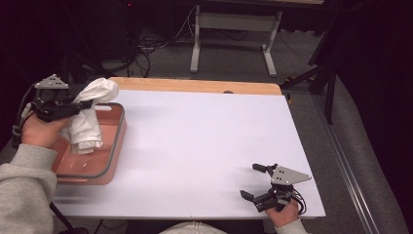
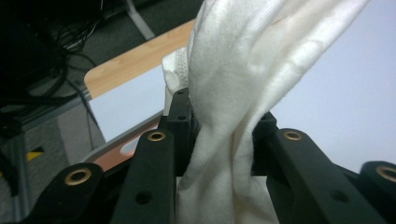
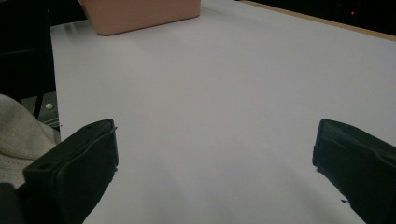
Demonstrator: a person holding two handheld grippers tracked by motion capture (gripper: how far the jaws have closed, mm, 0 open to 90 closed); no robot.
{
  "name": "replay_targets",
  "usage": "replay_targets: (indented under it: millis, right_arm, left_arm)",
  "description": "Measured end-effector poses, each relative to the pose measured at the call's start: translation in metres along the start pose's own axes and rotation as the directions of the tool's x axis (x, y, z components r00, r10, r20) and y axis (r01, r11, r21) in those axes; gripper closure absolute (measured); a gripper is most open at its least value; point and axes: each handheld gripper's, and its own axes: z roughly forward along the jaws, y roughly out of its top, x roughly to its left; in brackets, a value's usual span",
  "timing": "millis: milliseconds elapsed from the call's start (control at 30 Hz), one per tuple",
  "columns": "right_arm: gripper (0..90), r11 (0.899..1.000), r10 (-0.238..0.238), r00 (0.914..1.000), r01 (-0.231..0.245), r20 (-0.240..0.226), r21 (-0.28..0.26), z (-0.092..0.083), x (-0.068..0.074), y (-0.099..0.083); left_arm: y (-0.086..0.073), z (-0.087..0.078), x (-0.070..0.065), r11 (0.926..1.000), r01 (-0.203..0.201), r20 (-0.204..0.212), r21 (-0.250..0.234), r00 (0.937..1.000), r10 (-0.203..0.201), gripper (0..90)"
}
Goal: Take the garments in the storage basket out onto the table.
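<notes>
Your left gripper (image 1: 87, 104) pinches the crumpled white cloth (image 1: 90, 117) above the pink plastic tray (image 1: 115, 146) at the table's left; its hanging tail could snag the rim. Your right gripper (image 1: 254, 181) rests spread, near right.

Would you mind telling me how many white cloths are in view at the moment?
1. A single white cloth is clamped in the left gripper and hangs over the pink bin at the table's left edge. Others could lie hidden beneath it inside the bin.
</notes>
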Motion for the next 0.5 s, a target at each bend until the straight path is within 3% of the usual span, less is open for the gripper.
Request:
replay_targets:
  millis: [267, 500]
  right_arm:
    - [0.8, 1.0, -0.002, 1.0, 0.002, -0.001, -0.001, 0.0, 0.0, 0.0]
    - [0.8, 1.0, 0.001, 1.0, -0.001, -0.002, 0.001, 0.0, 0.0, 0.0]
  left_arm:
    - [0.005, -0.009, -0.005, 0.9944, 0.044, 0.055, -0.097, 0.9977, -0.039, 71.0]
    - [0.011, -0.015, -0.016, 0.9808, 0.077, 0.126, -0.179, 0.9905, -0.055, 71.0]
